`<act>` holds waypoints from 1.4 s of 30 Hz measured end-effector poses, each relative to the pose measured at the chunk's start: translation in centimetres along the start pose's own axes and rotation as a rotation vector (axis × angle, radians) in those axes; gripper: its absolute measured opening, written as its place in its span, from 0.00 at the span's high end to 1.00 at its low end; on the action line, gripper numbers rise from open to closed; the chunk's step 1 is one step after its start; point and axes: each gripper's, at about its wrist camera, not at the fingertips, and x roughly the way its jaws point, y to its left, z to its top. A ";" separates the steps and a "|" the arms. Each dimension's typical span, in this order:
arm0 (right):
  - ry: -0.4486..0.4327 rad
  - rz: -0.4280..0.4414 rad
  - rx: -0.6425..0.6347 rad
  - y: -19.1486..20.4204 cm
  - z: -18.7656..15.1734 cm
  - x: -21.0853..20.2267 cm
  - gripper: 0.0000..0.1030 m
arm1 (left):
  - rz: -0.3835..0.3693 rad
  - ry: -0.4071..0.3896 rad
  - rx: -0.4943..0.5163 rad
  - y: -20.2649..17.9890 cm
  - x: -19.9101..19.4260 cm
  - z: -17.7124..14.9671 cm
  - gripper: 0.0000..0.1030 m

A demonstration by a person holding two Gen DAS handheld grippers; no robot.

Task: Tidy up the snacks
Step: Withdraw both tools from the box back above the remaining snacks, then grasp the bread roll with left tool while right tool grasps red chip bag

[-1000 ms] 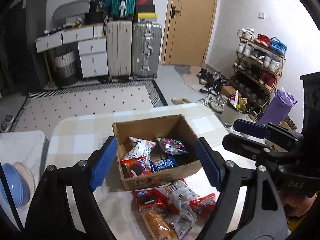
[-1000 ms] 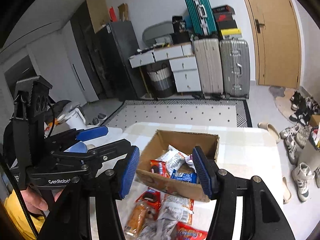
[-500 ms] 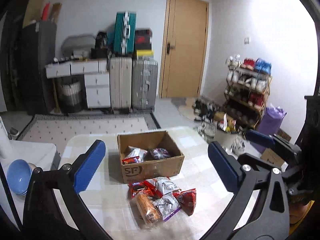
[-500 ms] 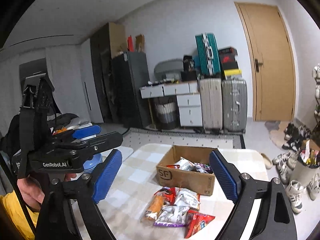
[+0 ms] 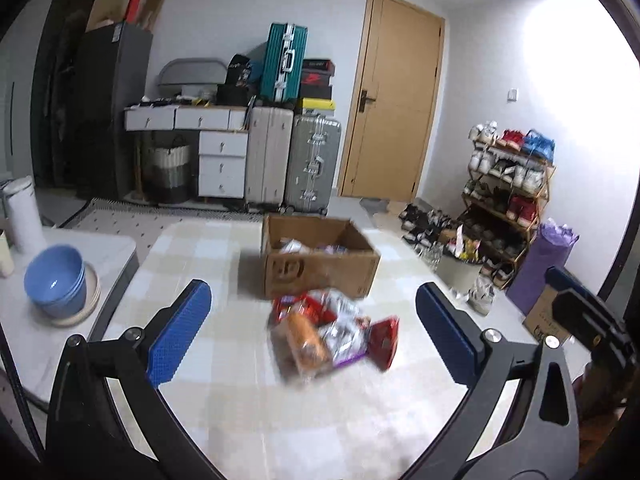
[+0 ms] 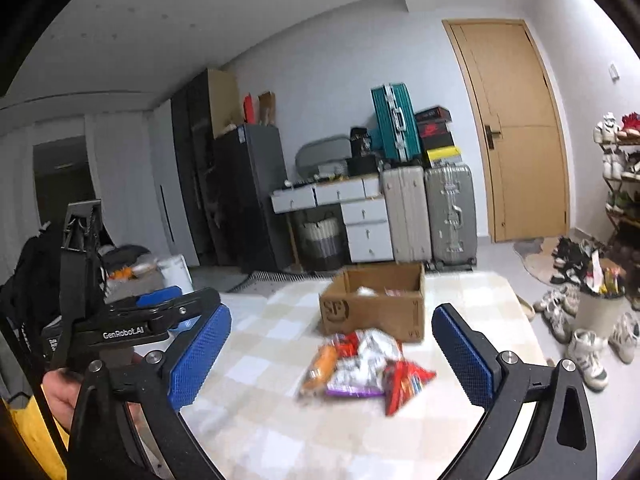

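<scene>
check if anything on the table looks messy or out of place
Yes: a loose pile of snack packets lies jumbled on the checked table in front of the cardboard box, not inside it with the few packets already there. One red packet sticks out at the pile's edge. The box itself stands upright and looks undamaged.

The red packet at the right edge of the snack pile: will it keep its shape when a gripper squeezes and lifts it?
Probably not. The red packet looks like a crinkled film bag, so it should cave and sag. It seems light and may slide on the smooth table if pushed. The pictures are blurred.
</scene>
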 end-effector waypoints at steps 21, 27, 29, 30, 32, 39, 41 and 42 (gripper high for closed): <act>0.112 0.024 0.055 -0.9 -4.4 2.6 0.01 | -0.001 0.179 0.021 -1.2 7.3 -4.6 0.01; 0.144 0.032 0.076 -1.6 -5.6 3.9 0.01 | 0.026 0.247 -0.013 -0.1 10.3 -6.3 0.01; 0.160 0.033 0.087 -2.0 -6.0 4.6 0.01 | 0.030 0.271 -0.022 0.3 11.3 -6.9 0.01; 0.168 0.034 0.094 -2.2 -6.4 5.0 0.01 | 0.034 0.282 -0.027 0.5 12.0 -7.2 0.01; 0.187 0.037 0.111 -2.7 -6.9 5.8 0.01 | 0.038 0.303 -0.035 0.9 13.5 -7.7 0.01; 0.247 0.037 0.152 -4.5 -8.5 8.6 0.01 | 0.025 0.393 -0.113 3.1 21.0 -8.4 0.01; 0.260 0.035 0.157 -5.1 -8.7 9.5 0.01 | 0.003 0.423 -0.150 4.0 23.3 -8.4 0.01; 0.265 0.031 0.159 -5.3 -8.8 9.8 0.01 | -0.015 0.437 -0.175 4.3 24.2 -8.5 0.01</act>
